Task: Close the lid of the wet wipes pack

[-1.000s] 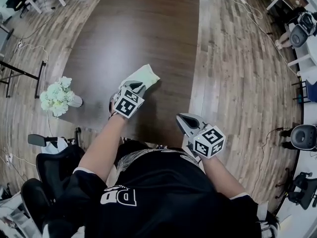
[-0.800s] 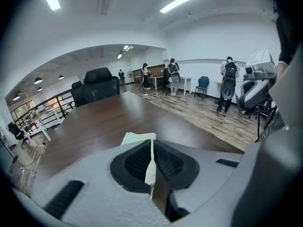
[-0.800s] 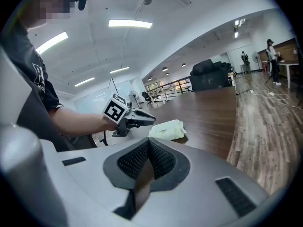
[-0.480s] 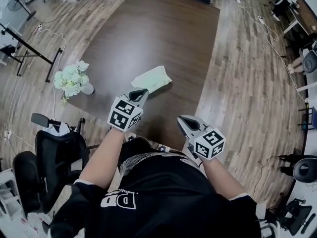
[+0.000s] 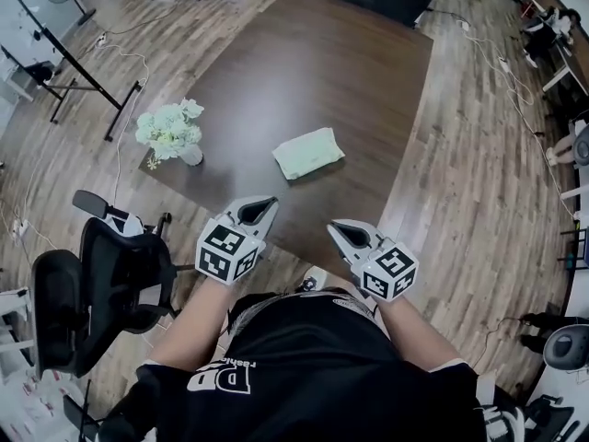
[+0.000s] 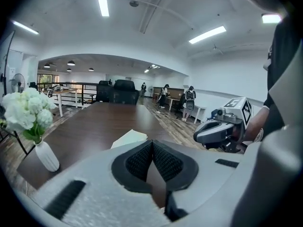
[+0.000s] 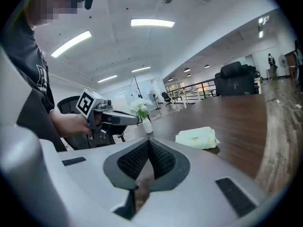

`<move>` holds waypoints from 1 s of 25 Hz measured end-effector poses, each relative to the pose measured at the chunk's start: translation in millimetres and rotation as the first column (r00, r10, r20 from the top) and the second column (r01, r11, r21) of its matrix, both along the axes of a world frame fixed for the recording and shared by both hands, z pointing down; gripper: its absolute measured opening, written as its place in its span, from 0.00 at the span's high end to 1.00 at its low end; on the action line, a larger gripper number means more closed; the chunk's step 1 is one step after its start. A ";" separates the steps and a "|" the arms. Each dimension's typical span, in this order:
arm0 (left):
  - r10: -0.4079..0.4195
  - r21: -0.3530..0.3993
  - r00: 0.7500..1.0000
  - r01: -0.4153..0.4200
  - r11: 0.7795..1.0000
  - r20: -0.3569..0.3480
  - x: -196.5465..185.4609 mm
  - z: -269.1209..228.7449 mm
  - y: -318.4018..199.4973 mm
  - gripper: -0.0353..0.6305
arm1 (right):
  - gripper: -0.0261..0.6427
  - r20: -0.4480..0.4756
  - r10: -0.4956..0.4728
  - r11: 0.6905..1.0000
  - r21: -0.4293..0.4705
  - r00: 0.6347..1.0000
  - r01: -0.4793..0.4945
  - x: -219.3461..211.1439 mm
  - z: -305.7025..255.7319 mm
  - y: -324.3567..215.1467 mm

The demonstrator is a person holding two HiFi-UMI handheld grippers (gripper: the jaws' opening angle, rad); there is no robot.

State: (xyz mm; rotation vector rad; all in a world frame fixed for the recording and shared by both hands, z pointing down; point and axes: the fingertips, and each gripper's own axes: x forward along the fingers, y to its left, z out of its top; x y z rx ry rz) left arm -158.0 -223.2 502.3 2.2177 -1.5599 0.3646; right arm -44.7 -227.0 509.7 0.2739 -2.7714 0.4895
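We judge the task to be at its end, or very near it. The wet wipes pack (image 5: 308, 153) lies flat on the tabletop (image 5: 304, 53), and neither claw touches it. It sits ahead of both claws and well apart from their tips, roughly on the line that runs forward between them.

The left claw (image 5: 260, 208) has its jaws pressed together with nothing between the ribbed pads; from its own view the pack shows just past the tips and a little to their left. The right claw (image 5: 342, 232) is likewise closed and empty, its pads meeting at the front; from its view the pack lies ahead and off to the right of the tips.

As for the lid, we see no flap standing up from the pack in any view. Its top looks smooth and low, so we take the lid to be down, but whether it has snapped fully home is too small for us to tell.

Both claws hang at the near edge of the tabletop, close to the person's body. A vase of white flowers (image 5: 170, 129) stands off to the left of the left claw, well clear of the pack.

If anything is left, we reckon it is only a check that the lid is seated.
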 end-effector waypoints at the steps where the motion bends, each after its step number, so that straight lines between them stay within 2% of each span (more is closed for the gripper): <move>1: -0.010 0.006 1.000 0.010 1.000 -0.014 -1.0 -2.3 11.1 0.92 | 0.95 0.000 -0.014 1.000 0.003 1.000 0.014 -4.9 -1.4 8.5; 4: -0.042 0.008 0.997 0.043 0.999 -0.057 -5.3 -10.1 47.9 0.92 | 0.95 -0.004 -0.041 0.999 0.007 0.999 0.041 -19.4 -8.2 35.5; 8: -0.075 0.002 0.994 0.075 0.997 -0.074 -13.8 -23.6 99.0 0.92 | 0.95 0.003 -0.067 0.998 0.009 0.998 0.066 -34.9 -24.3 73.3; 14: -0.092 0.054 0.991 0.098 0.994 -0.095 -12.4 -34.8 159.1 0.92 | 0.95 0.007 -0.065 0.997 0.035 0.998 0.064 -38.5 -30.6 122.2; 22: -0.070 0.117 0.990 0.084 0.990 -0.120 4.3 -48.1 205.3 0.92 | 0.95 0.007 -0.026 0.998 0.060 1.000 0.025 -21.1 -35.3 171.4; 25: -0.044 0.126 0.993 0.057 0.990 -0.110 15.7 -49.2 218.6 0.92 | 0.95 0.004 -0.007 0.998 0.066 1.000 0.007 -11.2 -35.4 187.2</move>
